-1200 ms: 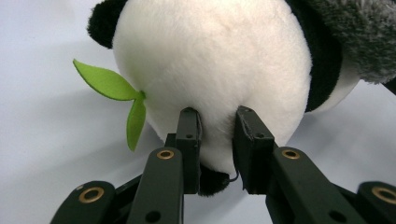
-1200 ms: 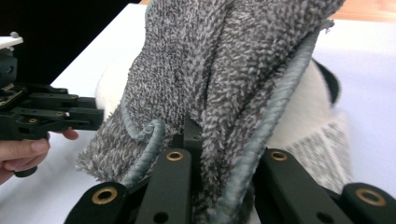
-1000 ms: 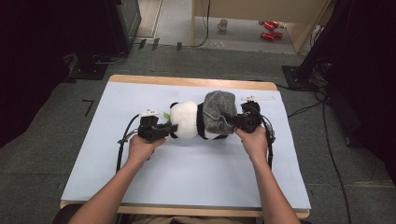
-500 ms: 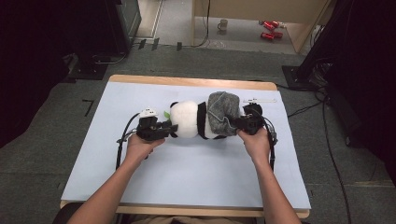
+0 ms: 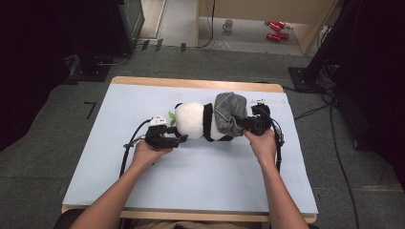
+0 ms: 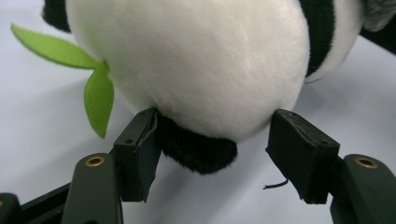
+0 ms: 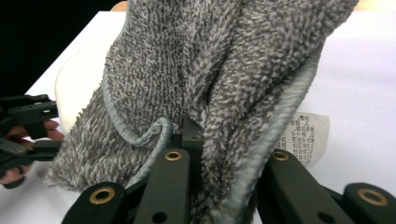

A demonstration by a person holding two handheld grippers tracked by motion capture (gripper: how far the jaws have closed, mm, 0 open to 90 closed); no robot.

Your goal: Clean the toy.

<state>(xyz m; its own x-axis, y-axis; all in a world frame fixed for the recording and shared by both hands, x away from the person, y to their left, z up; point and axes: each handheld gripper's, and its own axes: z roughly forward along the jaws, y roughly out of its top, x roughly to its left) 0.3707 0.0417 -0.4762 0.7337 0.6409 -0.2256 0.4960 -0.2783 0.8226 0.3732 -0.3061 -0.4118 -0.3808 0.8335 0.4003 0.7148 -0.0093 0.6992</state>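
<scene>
Since a second ago the grey towel [image 5: 230, 114], pinched in the right gripper [image 5: 248, 125], has been drawn farther over the plush panda [image 5: 193, 121] toward 9 o'clock, while the left gripper [image 6: 212, 149] is spread wide around its base, so covering seems underway.

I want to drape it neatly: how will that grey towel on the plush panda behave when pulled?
The grey towel looks floppy: it folds and bunches in the right gripper. Its fuzzy pile probably clings to the plush panda rather than sliding.
</scene>
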